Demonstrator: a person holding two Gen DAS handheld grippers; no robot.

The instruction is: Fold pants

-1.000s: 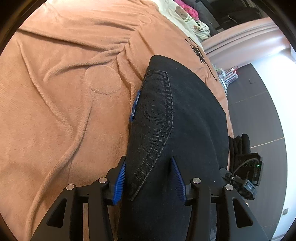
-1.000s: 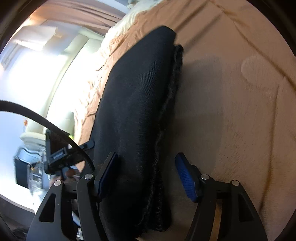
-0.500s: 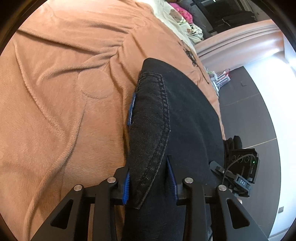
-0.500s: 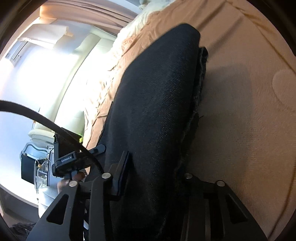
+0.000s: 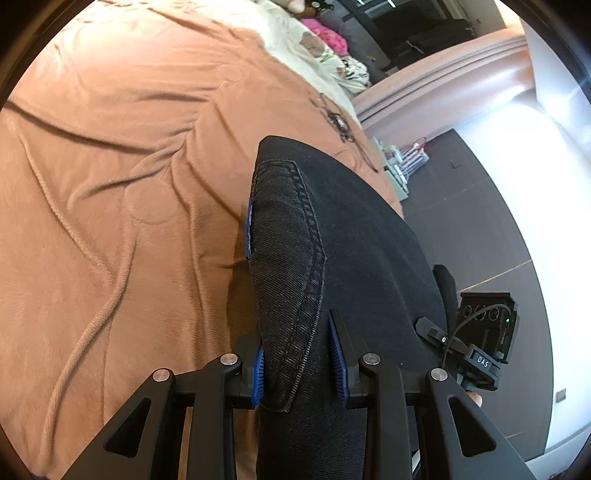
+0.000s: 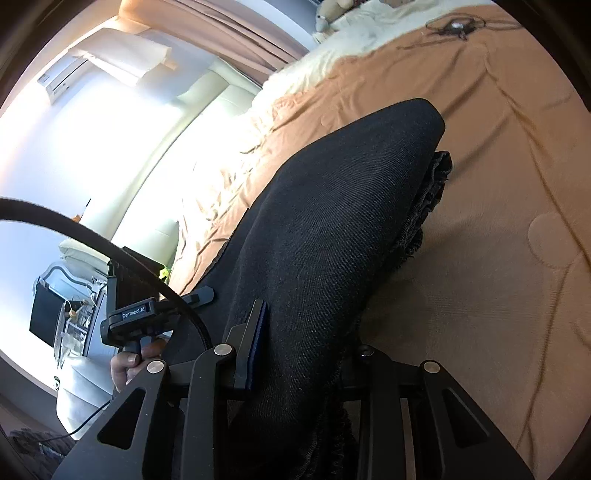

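Note:
Black denim pants (image 5: 351,240) lie folded in a thick bundle on a brown blanket (image 5: 129,166). My left gripper (image 5: 297,365) is closing on the near end with the stitched pocket seam, and both blue pads press the cloth. In the right wrist view my right gripper (image 6: 306,354) is closing on the other near corner of the pants (image 6: 332,221). Its left pad presses the fabric and its right finger is hidden behind the fold. The gripped edge hangs lifted off the blanket (image 6: 498,184). A hand (image 6: 125,365) holds the left gripper's handle.
The bed's edge runs beside the pants, with dark floor (image 5: 491,229) below it. A cream sheet (image 5: 306,48) and pink items (image 5: 328,33) lie at the bed's far end. A black cable (image 6: 454,26) rests on the blanket. A bright window (image 6: 110,129) stands beyond.
Both grippers have shut onto the pants' near edge and risen, lifting that edge off the blanket. The right gripper's jaws stood wide apart a second ago.

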